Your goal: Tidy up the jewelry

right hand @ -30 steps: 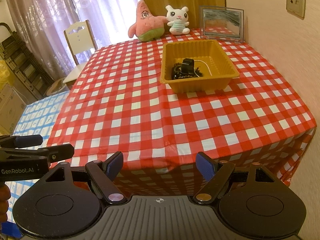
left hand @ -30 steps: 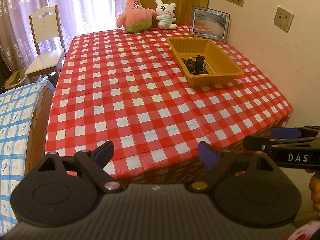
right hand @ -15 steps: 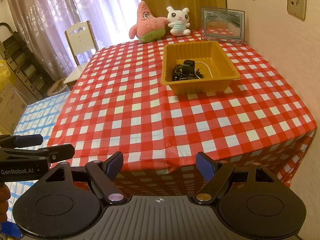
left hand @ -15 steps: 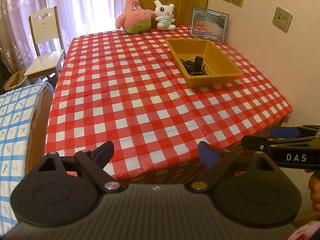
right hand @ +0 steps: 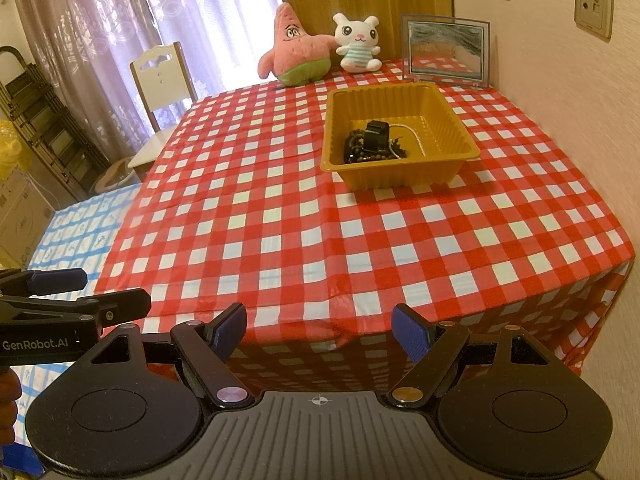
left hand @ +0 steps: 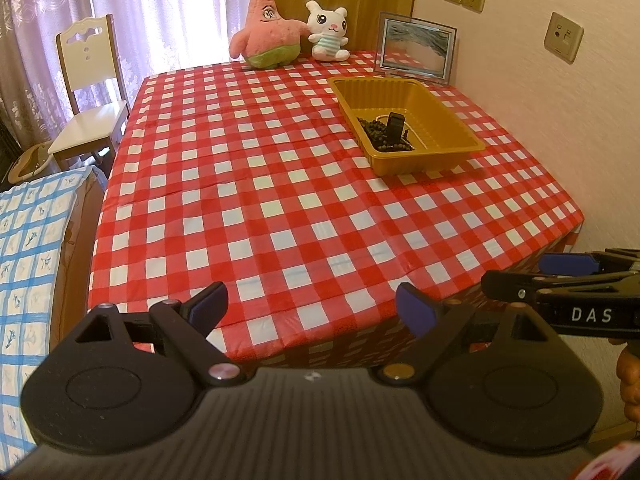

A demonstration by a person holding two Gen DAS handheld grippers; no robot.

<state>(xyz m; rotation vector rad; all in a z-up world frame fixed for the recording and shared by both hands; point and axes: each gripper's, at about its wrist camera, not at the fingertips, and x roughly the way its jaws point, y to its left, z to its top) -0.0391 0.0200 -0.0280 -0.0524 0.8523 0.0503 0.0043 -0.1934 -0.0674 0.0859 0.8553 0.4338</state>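
A pink starfish plush (left hand: 266, 32) and white bunny plush (left hand: 328, 32) sit beside a picture frame (left hand: 416, 49) on a red checked tablecloth (left hand: 280, 184); a chair (left hand: 90, 92) stands nearby.

warm, bright daylight glows through the curtains (left hand: 160, 12), overexposing them; fisheye bending and dark vignetting mark the edges.

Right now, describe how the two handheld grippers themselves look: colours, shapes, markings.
Both are black plastic. The left gripper and right gripper each have two angled fingers with blue pads, pivoting on round disc-shaped bases beside a ribbed grey centre plate. Pivot pins look silver on one side, brass on the other. White lettering reads "GenRobot.AI" on the left one's side, "DAS" on the right's. No cables show.
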